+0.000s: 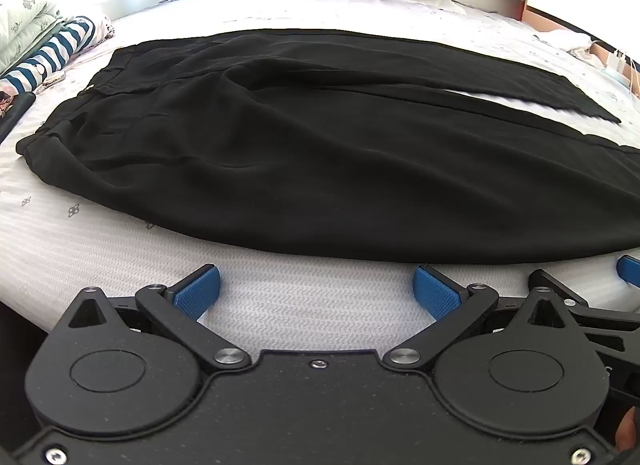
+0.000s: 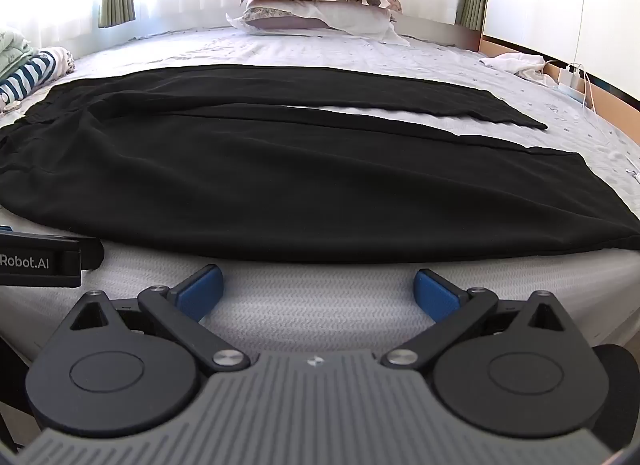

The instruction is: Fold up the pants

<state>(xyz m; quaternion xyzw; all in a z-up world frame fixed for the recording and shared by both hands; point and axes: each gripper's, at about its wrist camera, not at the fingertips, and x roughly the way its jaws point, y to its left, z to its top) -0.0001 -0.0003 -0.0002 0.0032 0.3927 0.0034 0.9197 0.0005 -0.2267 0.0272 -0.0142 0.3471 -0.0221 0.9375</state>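
Note:
Black pants (image 1: 320,153) lie flat on the white bed (image 1: 280,301), waistband at the left, both legs running to the right with a narrow gap between them. They also show in the right wrist view (image 2: 300,177). My left gripper (image 1: 316,289) is open and empty, just short of the pants' near edge, over bare mattress. My right gripper (image 2: 318,291) is open and empty, also just short of the near edge, further along the near leg. The left gripper's body (image 2: 44,261) shows at the left of the right wrist view.
Stacked floral pillows (image 2: 316,1) lie at the far end of the bed. Folded striped bedding (image 1: 52,53) sits at the far left. A white cloth (image 2: 516,63) and charger cables (image 2: 572,77) lie at the far right by a wooden frame.

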